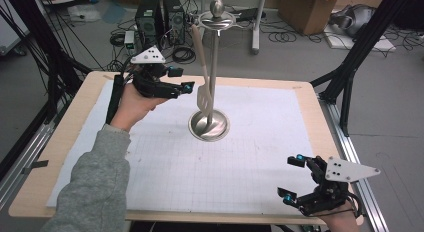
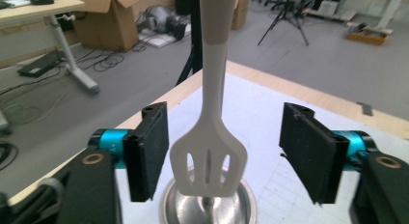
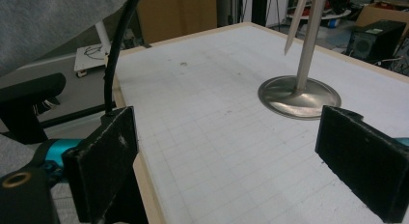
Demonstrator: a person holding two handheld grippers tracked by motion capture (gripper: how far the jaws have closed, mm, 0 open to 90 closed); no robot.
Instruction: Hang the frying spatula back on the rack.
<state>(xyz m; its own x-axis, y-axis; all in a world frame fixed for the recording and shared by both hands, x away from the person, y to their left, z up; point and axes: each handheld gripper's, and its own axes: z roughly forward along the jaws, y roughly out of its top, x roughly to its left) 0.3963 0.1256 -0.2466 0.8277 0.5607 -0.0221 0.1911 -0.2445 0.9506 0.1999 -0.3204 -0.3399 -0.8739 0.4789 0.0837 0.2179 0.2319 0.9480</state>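
A metal utensil stand (image 1: 214,67) with a ball top and a round base (image 1: 209,126) rises from the middle of the table. From its top ring hangs a beige slotted spatula (image 1: 202,94), blade down just above the base. My left gripper (image 1: 182,79) is held level to the left of the stand. In the left gripper view the spatula blade (image 2: 210,161) hangs between the open jaws, and neither pad (image 2: 149,151) touches it. My right gripper (image 1: 291,177) rests near the table's front right corner, open and holding nothing (image 3: 231,171); the stand base (image 3: 299,96) lies ahead of it.
A white gridded mat (image 1: 250,157) covers most of the wooden table (image 1: 320,122). Behind the table, computer towers (image 1: 159,17), cables and a cardboard box (image 1: 310,9) sit on the floor. Black frame struts (image 1: 350,67) stand at both sides.
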